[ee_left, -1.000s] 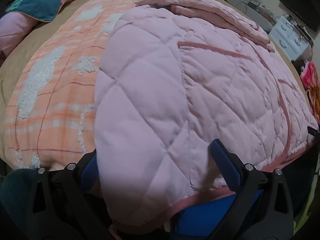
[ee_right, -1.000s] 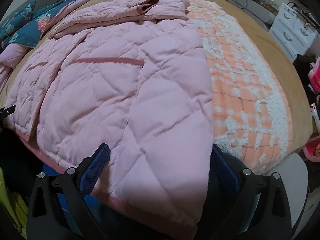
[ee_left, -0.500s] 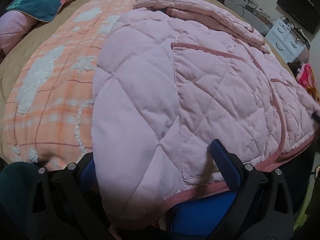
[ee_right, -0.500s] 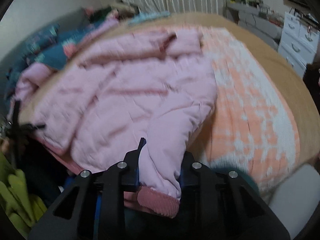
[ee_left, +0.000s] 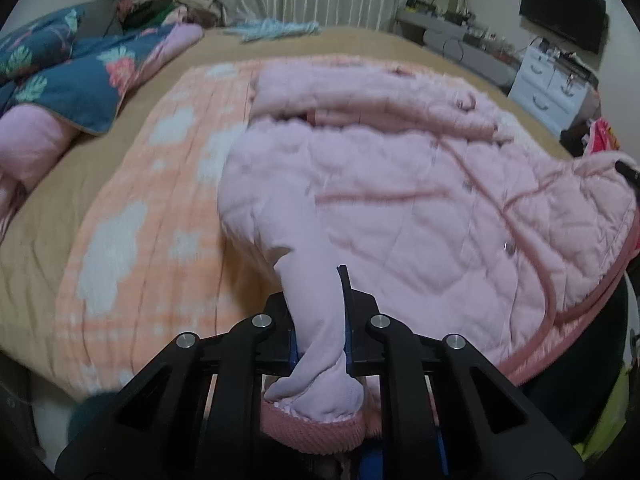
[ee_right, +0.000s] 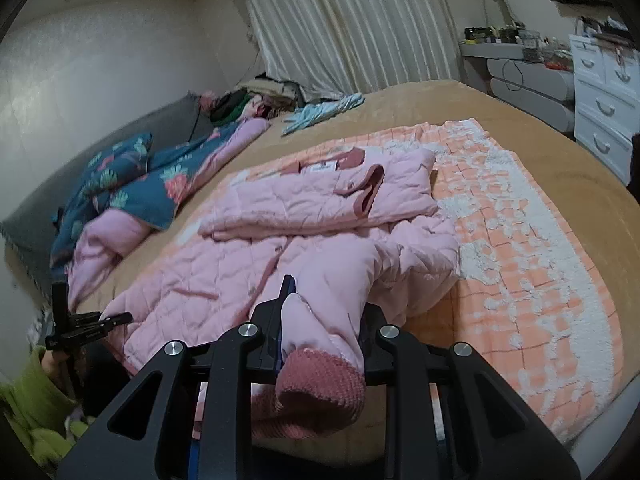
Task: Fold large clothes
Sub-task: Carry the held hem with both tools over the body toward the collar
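Observation:
A pink quilted jacket (ee_left: 420, 208) lies spread on the bed, its sleeves folded across the far end (ee_right: 320, 200). My left gripper (ee_left: 316, 300) is shut on a bunched corner of its near hem; the ribbed pink trim (ee_left: 316, 428) hangs below the fingers. My right gripper (ee_right: 324, 300) is shut on the other hem corner, with darker ribbed trim (ee_right: 320, 392) bulging out beneath. Both corners are raised off the bed. The left gripper (ee_right: 92, 322) also shows at the left of the right wrist view. A dark tip of the right gripper (ee_left: 628, 170) shows at the right edge of the left wrist view.
An orange-and-white blanket (ee_right: 520, 240) lies under the jacket on a tan bedspread (ee_left: 360, 44). A blue floral quilt (ee_left: 80, 76) is heaped at the far left. White drawers (ee_right: 604, 100) and a dark screen (ee_left: 564, 12) stand by the right wall. A person's green sleeve (ee_right: 24, 392) is at the lower left.
Both grippers went from wide open around the hem to shut on it. Both then rose, lifting and bunching the jacket's near edge.

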